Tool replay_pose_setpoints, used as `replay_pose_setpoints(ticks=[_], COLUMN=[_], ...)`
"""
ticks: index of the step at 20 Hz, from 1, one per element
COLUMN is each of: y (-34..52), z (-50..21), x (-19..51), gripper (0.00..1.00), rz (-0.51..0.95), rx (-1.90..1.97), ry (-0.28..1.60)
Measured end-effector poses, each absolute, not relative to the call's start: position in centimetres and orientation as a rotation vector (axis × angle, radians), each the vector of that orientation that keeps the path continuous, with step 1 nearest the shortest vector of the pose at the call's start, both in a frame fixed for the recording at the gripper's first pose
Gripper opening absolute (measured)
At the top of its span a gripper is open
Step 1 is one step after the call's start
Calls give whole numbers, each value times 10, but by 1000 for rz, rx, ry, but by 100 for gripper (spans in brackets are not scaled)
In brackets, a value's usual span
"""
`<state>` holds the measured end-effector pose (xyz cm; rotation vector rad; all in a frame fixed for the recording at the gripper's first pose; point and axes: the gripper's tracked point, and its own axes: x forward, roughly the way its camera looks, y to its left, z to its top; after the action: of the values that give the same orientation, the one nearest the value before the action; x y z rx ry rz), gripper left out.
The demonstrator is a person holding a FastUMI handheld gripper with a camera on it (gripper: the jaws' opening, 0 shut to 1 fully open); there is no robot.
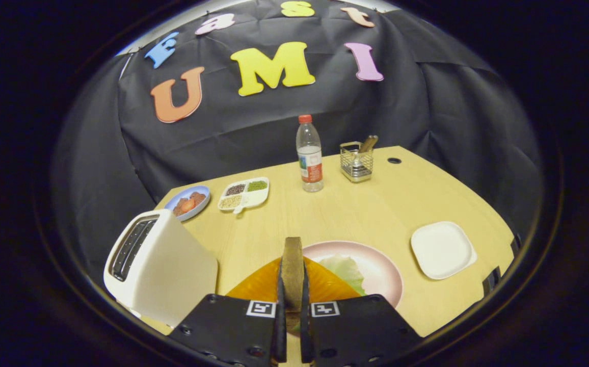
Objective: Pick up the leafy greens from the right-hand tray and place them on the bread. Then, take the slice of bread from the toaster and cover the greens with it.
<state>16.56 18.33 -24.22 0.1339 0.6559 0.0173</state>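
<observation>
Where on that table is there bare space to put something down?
Bare wood lies between the bottle, the pink plate and the white square plate. It is crowded around the gripper, shut on a bread slice over the plate, with the toaster close beside.

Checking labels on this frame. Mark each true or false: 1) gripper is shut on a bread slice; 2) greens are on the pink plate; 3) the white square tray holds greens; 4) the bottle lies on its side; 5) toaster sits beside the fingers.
1) True: the gripper is shut on the bread slice, held on edge.
2) True: the leafy greens lie on the pink plate.
3) False: the white square tray has nothing on it.
4) False: the water bottle stands upright.
5) True: the white toaster is right beside them.
</observation>
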Motion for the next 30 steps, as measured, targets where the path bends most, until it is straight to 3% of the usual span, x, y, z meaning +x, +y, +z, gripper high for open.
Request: replay_pose_setpoints(ticks=[11,12,14,15,17,19,23,27,30], y=[138,135,127,126,122,117,117,105,102], z=[-279,-283,-294,-300,-306,-310,-310,-310,-294], x=[162,160,159,159,157,156,153,152,152], gripper=[12,17,17,25,26,37,41,62,71], rz=[1,0,-6,-2,-6,-11,-22,-95,-112], rx=[22,15,1,4,3,2,-3,-63,-98], ry=[610,606,608,611,597,587,574,566,516])
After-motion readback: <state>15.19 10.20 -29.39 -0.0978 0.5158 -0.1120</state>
